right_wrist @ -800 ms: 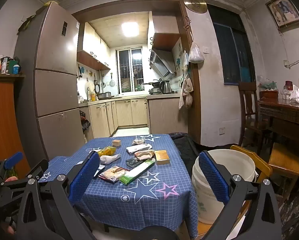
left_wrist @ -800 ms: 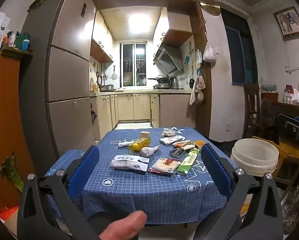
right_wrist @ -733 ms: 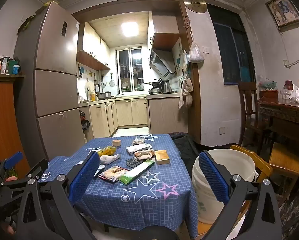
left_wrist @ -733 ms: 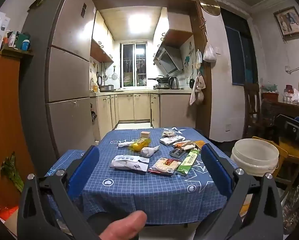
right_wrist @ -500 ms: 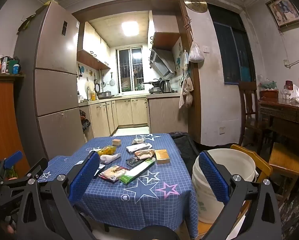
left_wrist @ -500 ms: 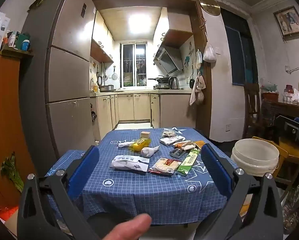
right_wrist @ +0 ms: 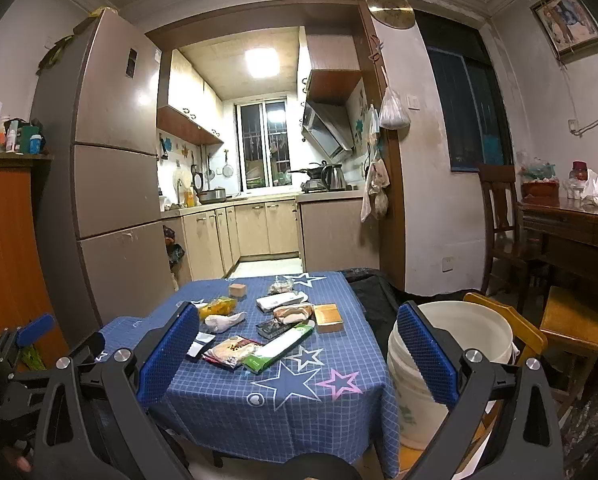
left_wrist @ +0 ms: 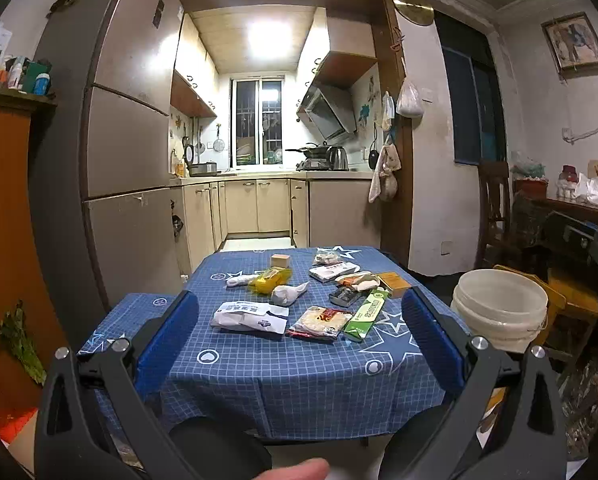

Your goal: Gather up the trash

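Jaws, left gripper [left_wrist: 297,336]: spread wide, nothing between my 2 blue pads; I hold it short of the table's near edge.
Jaws, right gripper [right_wrist: 297,354]: spread wide, holding nothing; I hold it off the table's near right corner.
Table [left_wrist: 259,364]: covered by a blue checked cloth with star prints; all trash lies on its top.
White packet [left_wrist: 249,315]: lies flat, nearest my left gripper, left of the other front-row items.
Red-and-white snack bag [left_wrist: 318,321]: lies just right of the white packet.
Green carton [left_wrist: 366,314]: long and narrow, lies flat beside the snack bag on its right.
Yellow wrapper [left_wrist: 267,279]: sits behind the white packet, with a crumpled white wad [left_wrist: 289,294] to its right.
Small tan box [left_wrist: 280,260]: stands near the far edge of the table.
Orange-brown box [right_wrist: 328,317]: lies flat toward the right edge, behind the green carton.
Other items: further wrappers lie mid-table; I cannot tell what they are.
White bucket [right_wrist: 455,364]: stands open off the table's right side, just beyond my right gripper's right pad; the interior shows no contents from this angle.
Thumb [left_wrist: 295,472]: tip shows at the bottom edge of the left wrist view.
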A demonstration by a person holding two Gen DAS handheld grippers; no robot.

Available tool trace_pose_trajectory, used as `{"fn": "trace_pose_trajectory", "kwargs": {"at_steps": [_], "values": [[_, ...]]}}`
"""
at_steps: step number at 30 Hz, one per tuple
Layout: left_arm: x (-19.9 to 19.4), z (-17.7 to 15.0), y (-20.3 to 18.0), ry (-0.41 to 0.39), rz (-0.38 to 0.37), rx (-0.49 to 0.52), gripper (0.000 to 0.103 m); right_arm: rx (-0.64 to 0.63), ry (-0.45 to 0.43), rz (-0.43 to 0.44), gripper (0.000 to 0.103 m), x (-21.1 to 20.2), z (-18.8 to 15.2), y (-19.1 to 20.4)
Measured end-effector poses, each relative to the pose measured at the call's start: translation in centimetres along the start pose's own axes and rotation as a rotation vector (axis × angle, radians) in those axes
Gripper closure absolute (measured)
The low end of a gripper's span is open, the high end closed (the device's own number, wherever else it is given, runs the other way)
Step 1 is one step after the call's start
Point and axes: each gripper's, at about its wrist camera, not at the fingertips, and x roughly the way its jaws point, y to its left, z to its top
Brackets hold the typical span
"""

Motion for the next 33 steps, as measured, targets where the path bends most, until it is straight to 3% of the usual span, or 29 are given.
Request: {"fn": "trace_pose_trajectory", "kwargs": {"at_steps": [8, 16, 33], "values": [[-0.8, -0.1, -0.5, -0.008, 0.027, 0.034, 0.005, 0.007, -0.003, -0.006, 0.004, -0.1, -0.1, -0.2], [-0.6, -0.3, -0.8, -0.002, 0.026, 0.043, 0.005, 0.084, 0.014, 0.051, 0.004, 0.1, 0.1, -1.2], [-0.4, -0.5, -1.1, 0.009, 0.034, 0.053, 0.005, 0.032, 0.026, 0.076, 0.004, 0.1, -0.3, 0.7]]}}
